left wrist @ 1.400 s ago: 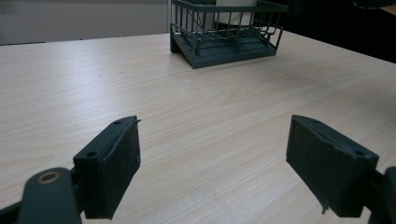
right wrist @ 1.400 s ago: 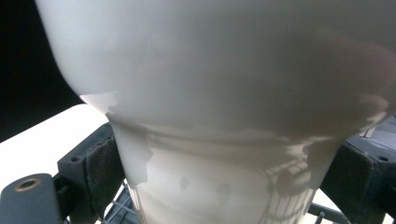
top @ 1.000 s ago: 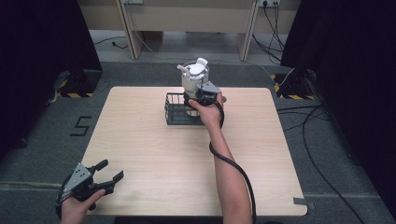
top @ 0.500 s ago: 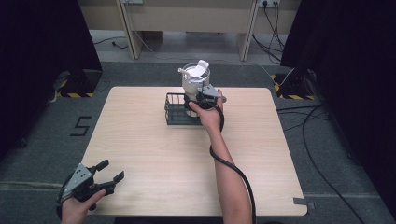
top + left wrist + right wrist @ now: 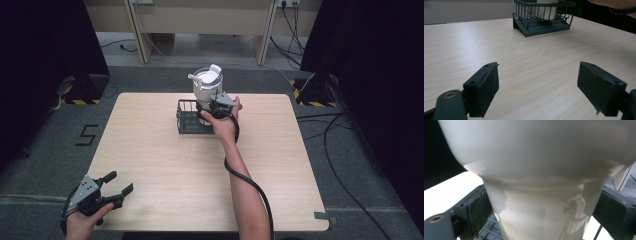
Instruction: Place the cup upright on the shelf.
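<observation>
a smooth white cup (image 5: 207, 86), likely light and slippery, is gripped low by the right claw (image 5: 218, 103); the left claw (image 5: 112, 189) is held open.

A laboratory or recording studio set up for data capture. A bare light-wood table (image 5: 165, 165) is standing alone on grey carpet (image 5: 45, 165), with black curtains (image 5: 45, 45) hanging on both sides as a backdrop. Yellow-and-black hazard tape (image 5: 75, 101) is marking the equipment bases at the curtain feet, and a "5" mark (image 5: 86, 135) is showing on the floor. Loose cables (image 5: 340, 150) are running across the carpet toward wall sockets (image 5: 286, 3), and pale wooden furniture (image 5: 200, 20) is lining the far wall behind the table.
</observation>
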A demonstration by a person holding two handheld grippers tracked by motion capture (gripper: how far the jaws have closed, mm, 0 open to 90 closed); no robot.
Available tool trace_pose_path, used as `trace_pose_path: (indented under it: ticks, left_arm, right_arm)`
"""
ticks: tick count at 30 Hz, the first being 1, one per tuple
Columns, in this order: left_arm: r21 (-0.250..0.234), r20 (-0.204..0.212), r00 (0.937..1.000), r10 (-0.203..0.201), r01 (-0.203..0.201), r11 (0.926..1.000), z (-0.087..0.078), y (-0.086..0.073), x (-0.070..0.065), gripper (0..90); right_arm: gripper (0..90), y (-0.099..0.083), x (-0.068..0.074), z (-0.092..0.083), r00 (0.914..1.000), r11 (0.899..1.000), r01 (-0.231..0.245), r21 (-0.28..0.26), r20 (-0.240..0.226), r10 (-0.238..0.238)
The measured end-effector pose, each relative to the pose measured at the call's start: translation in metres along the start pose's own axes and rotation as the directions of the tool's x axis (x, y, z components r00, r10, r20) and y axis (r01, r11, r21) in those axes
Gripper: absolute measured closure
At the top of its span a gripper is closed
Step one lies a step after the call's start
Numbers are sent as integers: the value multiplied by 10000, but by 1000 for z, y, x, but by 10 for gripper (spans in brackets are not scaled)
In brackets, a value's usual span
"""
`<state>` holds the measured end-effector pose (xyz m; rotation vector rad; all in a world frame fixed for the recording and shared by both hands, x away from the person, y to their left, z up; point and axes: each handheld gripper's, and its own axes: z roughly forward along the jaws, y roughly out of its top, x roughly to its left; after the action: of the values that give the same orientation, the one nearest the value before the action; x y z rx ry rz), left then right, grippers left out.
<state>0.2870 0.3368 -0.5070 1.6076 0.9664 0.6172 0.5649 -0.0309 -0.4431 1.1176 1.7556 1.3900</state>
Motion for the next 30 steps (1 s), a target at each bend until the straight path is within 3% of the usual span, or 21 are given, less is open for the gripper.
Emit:
trace_pose_path:
  ticks: [30]
  left_arm:
    - [16, 25, 10000, 43, -43, 10000, 1, 0, -2, 167]
  right_arm:
    - [107, -8, 0, -44, 10000, 9995, -61, 297, -51, 63]
